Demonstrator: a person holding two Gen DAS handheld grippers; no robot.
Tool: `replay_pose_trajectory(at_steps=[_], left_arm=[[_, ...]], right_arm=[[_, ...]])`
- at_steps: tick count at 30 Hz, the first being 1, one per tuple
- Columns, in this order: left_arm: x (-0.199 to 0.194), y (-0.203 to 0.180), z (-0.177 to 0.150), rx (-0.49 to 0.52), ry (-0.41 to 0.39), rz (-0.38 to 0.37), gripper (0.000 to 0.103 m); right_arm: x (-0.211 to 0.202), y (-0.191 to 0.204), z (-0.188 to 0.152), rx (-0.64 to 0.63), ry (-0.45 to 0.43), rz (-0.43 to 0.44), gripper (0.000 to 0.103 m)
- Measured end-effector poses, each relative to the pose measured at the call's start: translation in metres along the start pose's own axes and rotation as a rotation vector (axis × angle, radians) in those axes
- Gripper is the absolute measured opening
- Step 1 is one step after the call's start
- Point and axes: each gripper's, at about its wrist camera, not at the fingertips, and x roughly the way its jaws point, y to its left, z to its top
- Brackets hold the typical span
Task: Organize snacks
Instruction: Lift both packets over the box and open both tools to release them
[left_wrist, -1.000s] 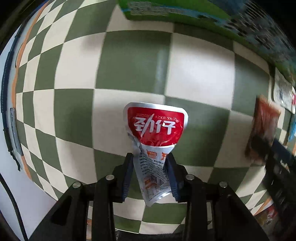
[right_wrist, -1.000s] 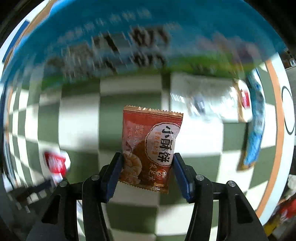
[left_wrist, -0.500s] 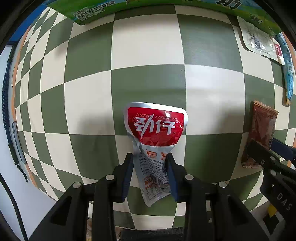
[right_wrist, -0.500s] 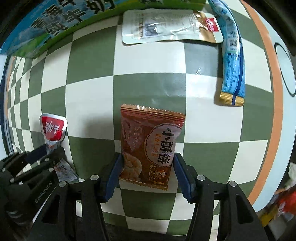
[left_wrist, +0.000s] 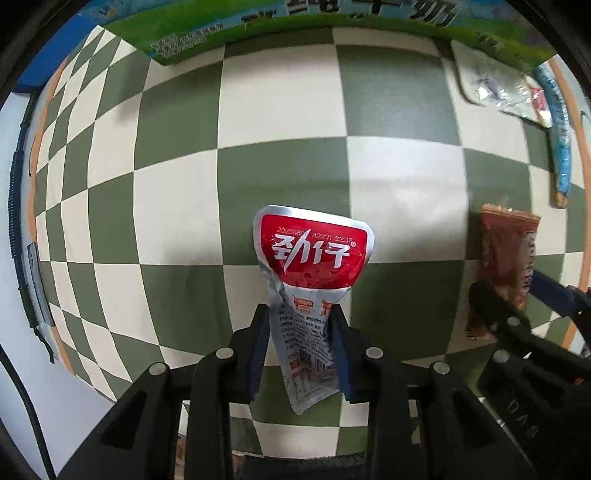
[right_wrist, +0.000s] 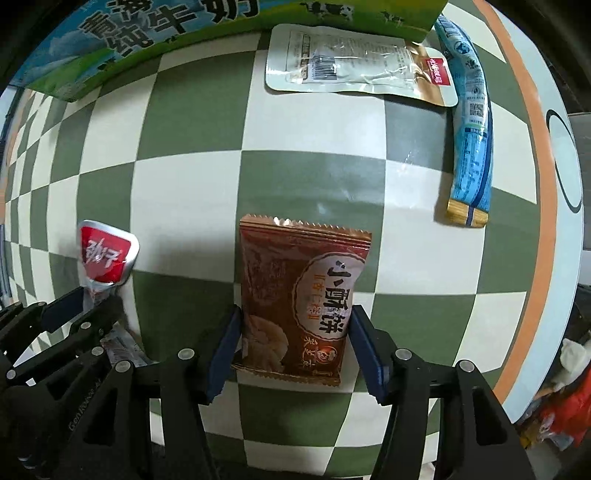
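Observation:
My left gripper (left_wrist: 297, 317) is shut on a red and silver snack pouch (left_wrist: 314, 258) and holds it over the green and white checked tablecloth (left_wrist: 280, 103). My right gripper (right_wrist: 295, 317) is shut on a brown biscuit packet (right_wrist: 299, 295) above the same cloth. In the right wrist view the red pouch (right_wrist: 105, 254) and the left gripper (right_wrist: 81, 306) show at the left. In the left wrist view the brown packet (left_wrist: 504, 258) and the right gripper (left_wrist: 517, 295) show at the right.
A green and blue milk carton box (right_wrist: 147, 37) lies along the far edge. A clear white pouch (right_wrist: 354, 62) and a long blue stick packet (right_wrist: 472, 122) lie at the far right. The cloth's orange border (right_wrist: 546, 184) runs down the right side.
Both grippers have come lower and nearer the cloth with their packets still held. The carton box has slid toward the top of both views.

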Motion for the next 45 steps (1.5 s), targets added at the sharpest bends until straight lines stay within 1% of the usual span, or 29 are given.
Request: replay_pose_trajectory(at_steps=[2, 6, 10, 12, 14, 15, 19, 20, 22, 24, 25, 26, 29, 33, 36, 38, 41, 45], left_arm=[[-0.003, 0.001, -0.004, 0.002, -0.014, -0.008, 0.029], [-0.029, 0.004, -0.006, 0.007, -0.047, -0.036, 0.028], [-0.067, 0.01, -0.003, 0.006, -0.09, -0.071, 0.028], [-0.087, 0.013, -0.002, 0.007, -0.117, -0.095, 0.028], [-0.102, 0.017, -0.001, 0.009, -0.141, -0.115, 0.028], [-0.112, 0.017, 0.0, 0.009, -0.156, -0.128, 0.028], [-0.143, 0.015, 0.022, 0.026, -0.213, -0.178, 0.028], [-0.149, 0.016, 0.028, 0.027, -0.223, -0.191, 0.028], [-0.166, 0.017, 0.048, 0.035, -0.24, -0.214, 0.028], [-0.175, 0.017, 0.07, 0.046, -0.245, -0.226, 0.028], [-0.176, 0.018, 0.081, 0.05, -0.244, -0.229, 0.028], [-0.175, 0.02, 0.091, 0.054, -0.24, -0.238, 0.028], [-0.171, 0.023, 0.129, 0.044, -0.194, -0.265, 0.028], [-0.156, 0.02, 0.178, 0.036, -0.1, -0.303, 0.028], [-0.143, 0.015, 0.204, 0.032, -0.044, -0.317, 0.028], [-0.134, 0.012, 0.221, 0.031, -0.009, -0.32, 0.028], [-0.121, 0.004, 0.241, 0.039, 0.045, -0.321, 0.028], [-0.108, -0.005, 0.258, 0.056, 0.087, -0.302, 0.028]], right_arm=[[-0.006, -0.005, -0.006, -0.008, -0.015, 0.013, 0.062], [-0.031, -0.001, -0.019, -0.027, -0.058, 0.033, 0.062], [-0.058, -0.008, -0.027, -0.033, -0.102, 0.07, 0.062], [-0.073, -0.018, -0.031, -0.024, -0.121, 0.101, 0.062], [-0.088, -0.042, -0.034, -0.021, -0.141, 0.128, 0.062], [-0.096, -0.045, -0.035, -0.017, -0.15, 0.139, 0.062], [-0.149, -0.053, -0.021, 0.004, -0.207, 0.208, 0.062], [-0.156, -0.051, -0.022, 0.01, -0.219, 0.22, 0.062], [-0.174, -0.059, -0.007, 0.026, -0.253, 0.255, 0.062], [-0.192, -0.063, 0.01, 0.04, -0.29, 0.278, 0.062], [-0.195, -0.062, 0.021, 0.046, -0.305, 0.281, 0.062], [-0.201, -0.064, 0.033, 0.052, -0.323, 0.284, 0.062], [-0.213, -0.073, 0.063, 0.07, -0.357, 0.29, 0.062], [-0.213, -0.079, 0.102, 0.082, -0.36, 0.291, 0.062], [-0.206, -0.081, 0.132, 0.085, -0.332, 0.269, 0.062], [-0.194, -0.082, 0.152, 0.084, -0.298, 0.248, 0.062], [-0.176, -0.086, 0.171, 0.091, -0.255, 0.229, 0.062], [-0.154, -0.09, 0.19, 0.093, -0.205, 0.214, 0.062]])
